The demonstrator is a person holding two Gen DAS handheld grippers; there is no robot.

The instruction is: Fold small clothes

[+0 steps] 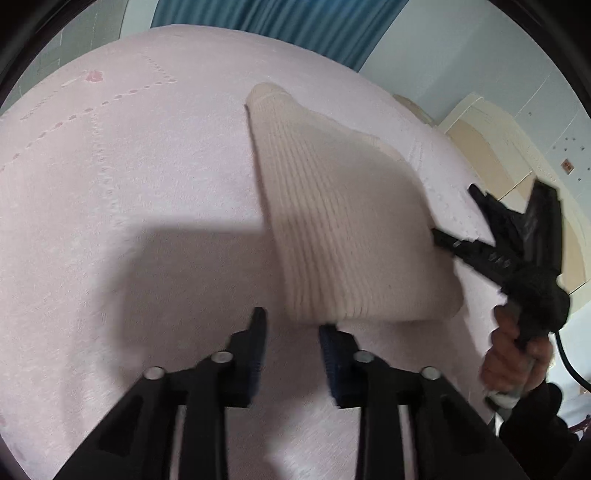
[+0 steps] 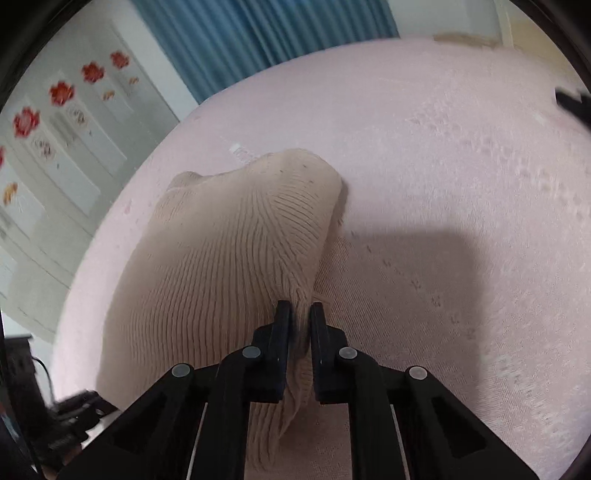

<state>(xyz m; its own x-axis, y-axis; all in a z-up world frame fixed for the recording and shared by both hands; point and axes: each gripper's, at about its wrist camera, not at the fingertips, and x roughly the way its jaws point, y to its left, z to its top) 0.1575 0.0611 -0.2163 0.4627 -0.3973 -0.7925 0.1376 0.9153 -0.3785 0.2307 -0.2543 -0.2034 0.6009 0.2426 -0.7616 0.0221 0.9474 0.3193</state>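
A beige ribbed knit garment (image 1: 332,221) lies on the pink bedsheet (image 1: 129,166), partly lifted along one side. In the left wrist view my left gripper (image 1: 291,332) is open just short of the garment's near edge. Nothing sits between its fingers, and the hem lies by the right fingertip (image 1: 328,332). My right gripper (image 1: 443,240) comes in from the right, held by a hand (image 1: 517,362), and bites the garment's right edge. In the right wrist view the right gripper (image 2: 300,314) is shut on a pinched fold of the garment (image 2: 221,258), raising it off the sheet (image 2: 443,184).
A blue curtain (image 1: 277,18) hangs beyond the bed. A cream cabinet (image 1: 498,147) stands at the right. Wall panels with red flowers (image 2: 62,92) are on the left in the right wrist view. A blurred dark object (image 2: 74,406) is at lower left, another (image 2: 572,103) at the right edge.
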